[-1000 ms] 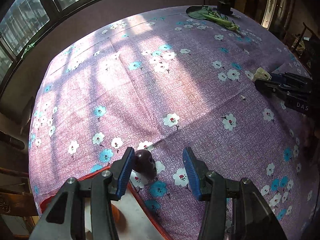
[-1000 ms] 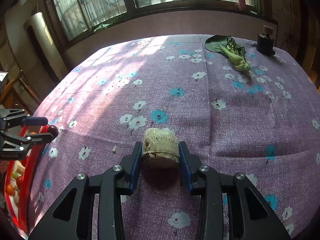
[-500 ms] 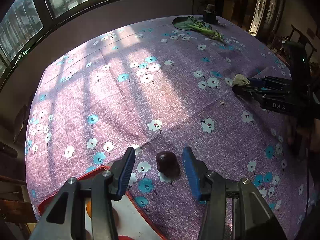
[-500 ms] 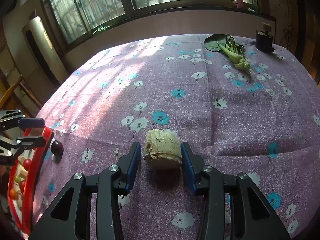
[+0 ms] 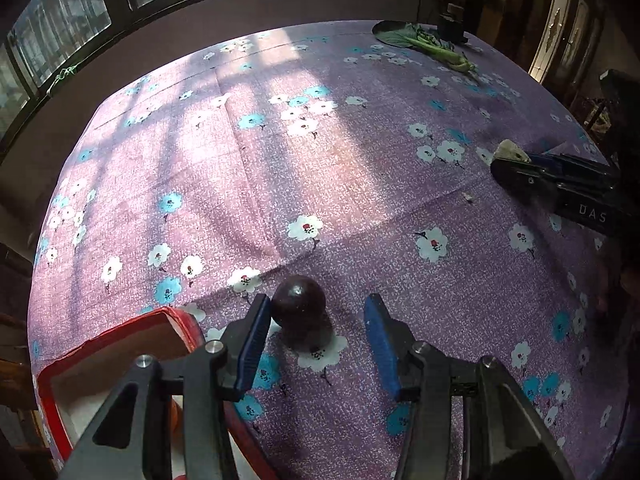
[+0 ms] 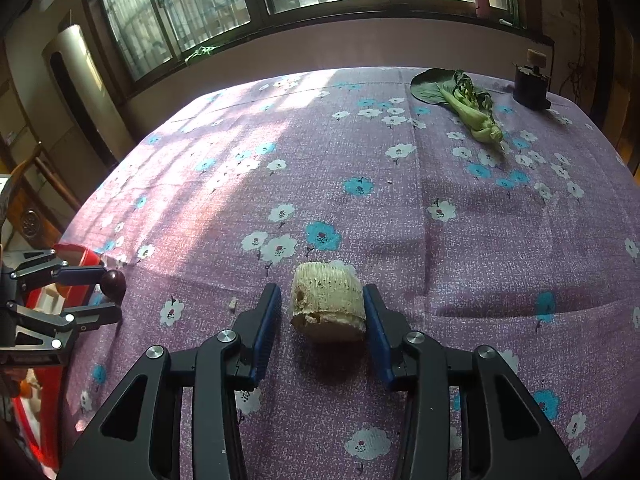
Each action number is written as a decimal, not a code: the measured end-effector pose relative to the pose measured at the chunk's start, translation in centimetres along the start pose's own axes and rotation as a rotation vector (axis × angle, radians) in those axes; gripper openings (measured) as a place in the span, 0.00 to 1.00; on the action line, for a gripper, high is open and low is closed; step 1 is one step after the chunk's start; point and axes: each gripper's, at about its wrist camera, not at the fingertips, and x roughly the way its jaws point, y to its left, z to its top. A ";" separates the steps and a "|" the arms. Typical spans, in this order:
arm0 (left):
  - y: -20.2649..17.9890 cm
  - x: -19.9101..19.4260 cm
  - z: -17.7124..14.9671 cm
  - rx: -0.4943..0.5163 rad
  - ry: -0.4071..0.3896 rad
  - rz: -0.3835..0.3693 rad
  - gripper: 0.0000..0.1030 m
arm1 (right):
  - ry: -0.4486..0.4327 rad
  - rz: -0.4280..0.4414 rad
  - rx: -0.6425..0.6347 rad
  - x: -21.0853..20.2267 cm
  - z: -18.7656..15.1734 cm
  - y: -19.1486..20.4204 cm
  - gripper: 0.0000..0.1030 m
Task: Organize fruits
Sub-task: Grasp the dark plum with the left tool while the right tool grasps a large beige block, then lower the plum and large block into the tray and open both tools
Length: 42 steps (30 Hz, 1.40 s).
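1. Left wrist view: the left tool [image 5: 314, 330] points steeply down at the bench [image 5: 280, 168], which wears a purple flowered cloth. Its jaws are closing, with a dark round plum [image 5: 299, 305] between them.
2. The plum sits on the cloth, off centre in the gap: it is right against the left pad, perhaps touching it, while the right pad stands clear. So the fruit is bracketed but not yet pinched.
3. A red tray [image 5: 120, 332] lies just left of and below this tool, its corner near the plum. Something orange shows inside it, mostly hidden by the tool.
4. Far to the right, the right tool [image 5: 520, 168] reaches in from the edge with a pale lump at its tip.
5. Right wrist view: the right tool [image 6: 322, 320] also has its jaws closing, around a pale ribbed chunk [image 6: 328, 304] lying on the cloth. The right pad seems to touch it; a thin gap remains at the left pad.
6. The chunk lies on its side, long axis running across, from pad to pad.
7. At the left edge the left tool [image 6: 108, 292] shows with the plum [image 6: 114, 280] at its tips, beside the tray [image 6: 76, 252].
8. My judgement: the plum is the fruit in play, the left hand is far nearer it, and the tray sits close on that same side, so a short carry leftward should do.
9. A leafy green [image 6: 468, 108] lies far across the bench, well apart from both tools.
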 end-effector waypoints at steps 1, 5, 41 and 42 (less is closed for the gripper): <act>0.3 0.1 -0.1 -0.029 -0.018 0.000 0.42 | -0.001 0.006 0.003 0.0 0.0 -0.1 0.33; 2.0 -0.3 -0.7 -0.170 -0.037 -0.041 0.28 | 0.006 -0.032 -0.066 -0.4 -0.1 0.9 0.33; 1.5 -15.0 -18.7 -0.440 -0.229 -0.048 0.28 | 0.055 0.209 -0.228 -6.0 -6.0 18.3 0.33; 2.4 -15.4 -19.2 -0.450 -0.234 -0.027 0.28 | 0.053 0.220 -0.240 -5.9 -5.8 19.2 0.33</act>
